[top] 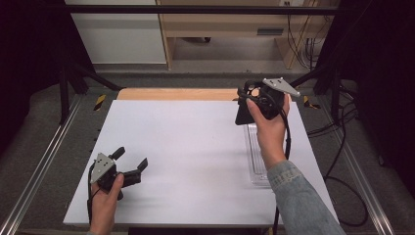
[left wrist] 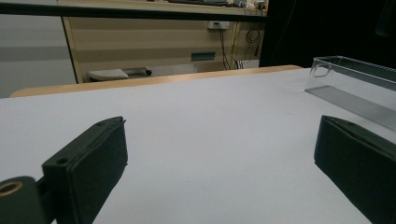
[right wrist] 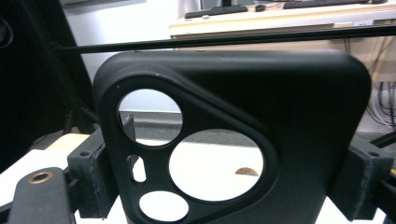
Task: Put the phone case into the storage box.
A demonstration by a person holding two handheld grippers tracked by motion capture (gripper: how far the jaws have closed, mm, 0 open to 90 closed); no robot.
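Right gripper view, unmarked phone case (right wrist: 280,140), right tool (right wrist: 224,186) clamping

Lab or recording workspace: white counter (top: 195,147) framed by black metal posts (top: 63,83) and aluminium rails (top: 34,176), dark curtains at the sides, loose cables (top: 342,161) on grey carpet, wooden desk (top: 220,24) with keyboards (right wrist: 215,11) and wall sockets behind.

Phone case (top: 243,113) held above table (top: 195,147), over tray (top: 257,156) far end; left gripper (top: 131,164) near-left.
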